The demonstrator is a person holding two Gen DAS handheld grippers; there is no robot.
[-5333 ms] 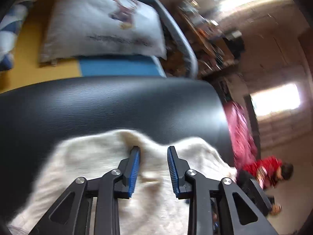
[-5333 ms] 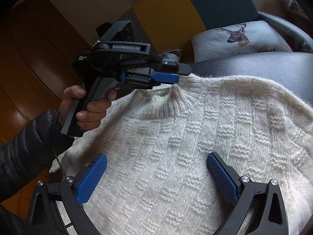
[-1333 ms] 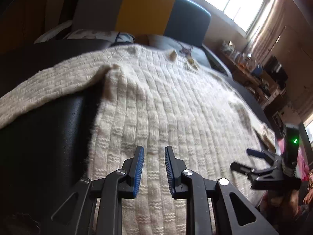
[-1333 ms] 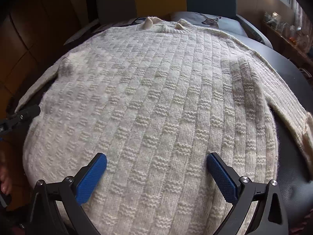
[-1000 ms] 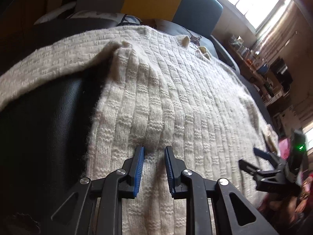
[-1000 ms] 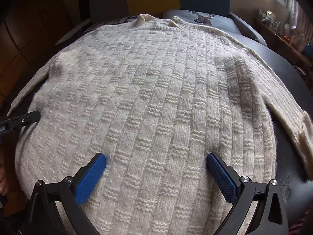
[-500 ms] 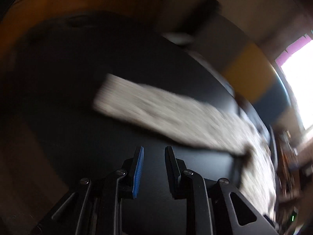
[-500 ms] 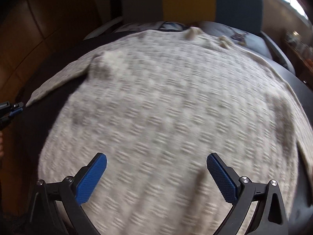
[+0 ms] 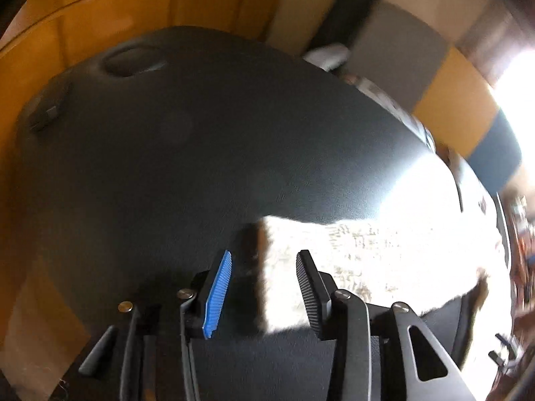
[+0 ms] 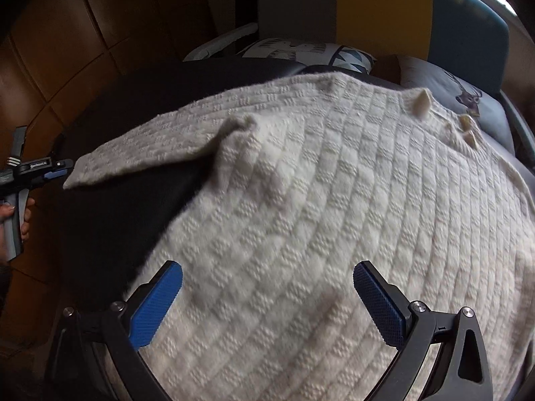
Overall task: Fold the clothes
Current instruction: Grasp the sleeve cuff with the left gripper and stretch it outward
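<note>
Wood-panelled wall [image 10: 60, 33] closes the room on the far left, and a couch back in grey, yellow and dark blue blocks [image 10: 378, 3] rises past the far edge of the desk [image 10: 110, 207], a wide black leather-like top. Two cushions lean there: a patterned one [image 10: 301, 50] near the middle of the far edge and a grey one with a deer print [image 10: 468, 100] toward the far right corner.

A cream knitted sweater [image 10: 317, 217] lies flat across most of the desk, its collar [image 10: 444, 113] toward the far edge by the deer cushion and its body running to the near edge. One sleeve [image 10: 140, 147] stretches out over the bare black top toward the left edge, its cuff end lying just short of it.

Over the near part of the sweater's body the right gripper [image 10: 267, 300] hovers with its blue pads [image 10: 157, 304] spread wide, nothing between them.

At the left edge of the desk a hand [image 10: 13, 214] holds the left gripper [image 10: 57, 172], which points at the sleeve's cuff. In the left wrist view, which is blurred and overexposed, this left gripper [image 9: 260, 287] shows a moderate gap, and the cuff end [image 9: 277, 287] sits between the fingers. Whether the fingers touch the knit cannot be told.
</note>
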